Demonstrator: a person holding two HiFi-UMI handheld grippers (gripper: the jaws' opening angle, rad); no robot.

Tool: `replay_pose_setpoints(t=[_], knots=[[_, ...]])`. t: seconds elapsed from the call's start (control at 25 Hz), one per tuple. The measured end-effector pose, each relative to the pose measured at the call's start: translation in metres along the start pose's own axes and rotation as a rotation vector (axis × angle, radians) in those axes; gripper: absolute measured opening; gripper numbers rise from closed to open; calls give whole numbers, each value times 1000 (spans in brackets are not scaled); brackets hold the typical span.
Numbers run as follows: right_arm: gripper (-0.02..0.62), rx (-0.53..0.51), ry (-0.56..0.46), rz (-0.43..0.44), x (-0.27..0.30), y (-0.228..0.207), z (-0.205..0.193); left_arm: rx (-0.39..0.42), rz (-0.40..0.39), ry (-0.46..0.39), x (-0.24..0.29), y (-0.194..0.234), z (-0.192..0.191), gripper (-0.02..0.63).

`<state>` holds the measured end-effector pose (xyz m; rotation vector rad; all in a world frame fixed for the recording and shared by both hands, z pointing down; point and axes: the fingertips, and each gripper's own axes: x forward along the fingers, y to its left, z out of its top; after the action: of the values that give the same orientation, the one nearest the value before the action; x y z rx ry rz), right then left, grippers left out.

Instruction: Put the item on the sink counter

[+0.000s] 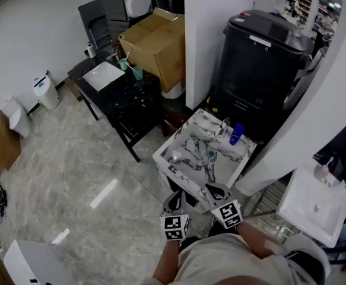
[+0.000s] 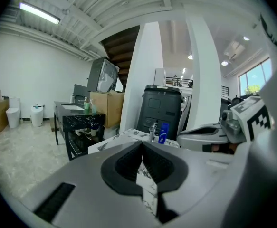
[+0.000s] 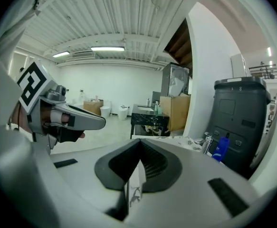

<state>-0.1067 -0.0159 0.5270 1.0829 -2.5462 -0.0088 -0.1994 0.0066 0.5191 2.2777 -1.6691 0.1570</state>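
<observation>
A marble-patterned sink counter [image 1: 187, 159] stands in front of me, with a chrome faucet [image 1: 225, 125] and a blue bottle [image 1: 237, 134] at its far right corner. Both grippers hover side by side just short of its near edge, close to my body. The left gripper [image 1: 175, 199] is shut and holds nothing, and the right gripper [image 1: 214, 190] is the same. In the left gripper view the jaws [image 2: 142, 144] meet, with the blue bottle [image 2: 163, 133] ahead. In the right gripper view the shut jaws [image 3: 139, 144] point toward the counter, with the bottle [image 3: 221, 148] off to the right.
A big black bin [image 1: 262, 64] stands behind the counter beside a white pillar [image 1: 217, 34]. To the left are a black table [image 1: 122, 94] and a cardboard box [image 1: 155, 46]. A white basin [image 1: 312, 203] sits at the right. Open marble floor [image 1: 72, 177] lies to the left.
</observation>
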Motion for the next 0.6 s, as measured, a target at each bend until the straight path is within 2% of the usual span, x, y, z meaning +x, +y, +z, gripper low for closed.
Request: replay_pose_setpoints(t=[0.28, 0.48, 0.6], knots=[[5, -18, -77, 6, -18, -21, 36, 31, 14, -51, 1, -10, 26, 11], [5, 0, -146, -4, -53, -44, 71, 15, -35, -103, -1, -39, 52, 11], [5, 5, -190, -11, -72, -51, 87, 25, -32, -121, -1, -49, 62, 11]])
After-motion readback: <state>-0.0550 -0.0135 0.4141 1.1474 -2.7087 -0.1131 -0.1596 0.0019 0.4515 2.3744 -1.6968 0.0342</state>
